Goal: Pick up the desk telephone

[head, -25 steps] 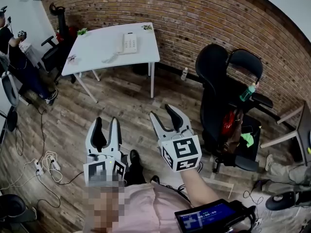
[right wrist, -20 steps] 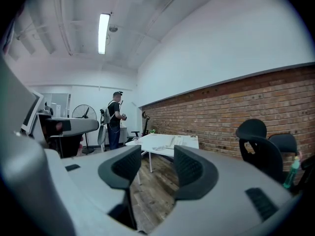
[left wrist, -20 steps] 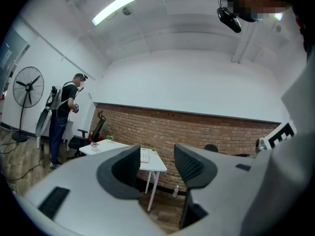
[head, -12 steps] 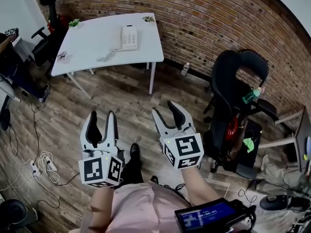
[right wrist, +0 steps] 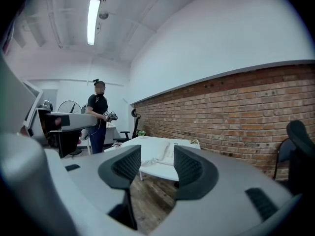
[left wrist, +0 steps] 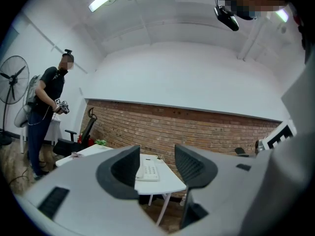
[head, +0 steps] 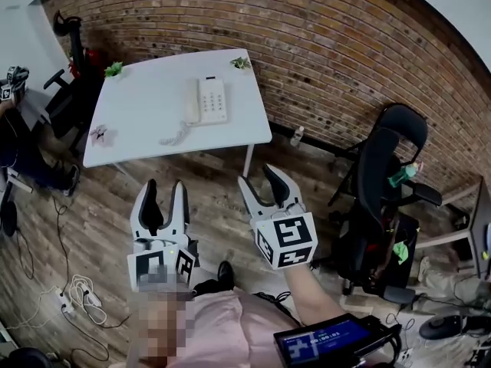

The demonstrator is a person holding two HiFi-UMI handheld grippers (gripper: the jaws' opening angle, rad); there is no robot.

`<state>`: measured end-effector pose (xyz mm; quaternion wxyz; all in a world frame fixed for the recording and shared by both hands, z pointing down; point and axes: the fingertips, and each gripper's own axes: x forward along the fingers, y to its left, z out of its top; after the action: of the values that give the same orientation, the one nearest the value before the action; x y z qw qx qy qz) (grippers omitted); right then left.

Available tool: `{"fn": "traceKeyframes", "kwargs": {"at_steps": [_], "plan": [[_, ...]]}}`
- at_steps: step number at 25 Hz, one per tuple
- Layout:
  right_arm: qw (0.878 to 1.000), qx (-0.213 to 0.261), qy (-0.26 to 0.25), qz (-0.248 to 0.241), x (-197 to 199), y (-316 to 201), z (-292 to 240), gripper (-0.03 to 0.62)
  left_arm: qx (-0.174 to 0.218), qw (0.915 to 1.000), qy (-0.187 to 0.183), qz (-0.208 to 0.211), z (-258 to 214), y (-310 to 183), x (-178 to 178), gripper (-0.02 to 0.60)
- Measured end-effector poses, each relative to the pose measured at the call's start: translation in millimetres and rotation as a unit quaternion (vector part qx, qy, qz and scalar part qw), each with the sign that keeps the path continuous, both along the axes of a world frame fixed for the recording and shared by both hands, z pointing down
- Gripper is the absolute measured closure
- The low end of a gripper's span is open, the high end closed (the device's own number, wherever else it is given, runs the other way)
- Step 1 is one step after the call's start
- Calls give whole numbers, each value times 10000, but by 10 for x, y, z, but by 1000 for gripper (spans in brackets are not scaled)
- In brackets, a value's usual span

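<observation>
The telephone lies on the white bench, well ahead of both my claws. My left claw and right claw stand apart, holding nothing.

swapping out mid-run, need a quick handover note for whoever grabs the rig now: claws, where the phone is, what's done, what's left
Left claw: open, nothing between its jaws.
Right claw: open, also empty.
Both hang over the brown wooden floor, short of the table and pointing towards it.
White push-button desk telephone: lies on the white rectangular table by the red brick wall, with its coiled cord beside it.
Done: nothing gripped yet.
Left: close in on the table, grip the telephone, lift it.
</observation>
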<state>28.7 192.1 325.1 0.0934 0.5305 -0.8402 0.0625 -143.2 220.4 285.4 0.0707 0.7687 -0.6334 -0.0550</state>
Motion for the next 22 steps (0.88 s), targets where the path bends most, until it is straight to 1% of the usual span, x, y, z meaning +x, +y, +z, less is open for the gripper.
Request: {"fn": "traceKeyframes", "kwargs": {"at_steps": [3,5,10,16,22], "plan": [[9999,76,0,109,-47,-245,-77,381,60,9999,6,115,-61,-286,-46,365],[9998,79,5,158,-69,-377,-94,381,28,9998,13,175,-54,-442,-64,364],[9997,-20,-26,255,-60,-603,-29,382,-159,9993,-52,336,75,-691,-20,362],[9992,-201,-83,338,17,-894,151,382,-379,9985,-93,379,256,-1007,16,362],[9987,-336,-140,366,79,-1388,348,384,-599,9974,-188,359,478,-1495,58,359]]}}
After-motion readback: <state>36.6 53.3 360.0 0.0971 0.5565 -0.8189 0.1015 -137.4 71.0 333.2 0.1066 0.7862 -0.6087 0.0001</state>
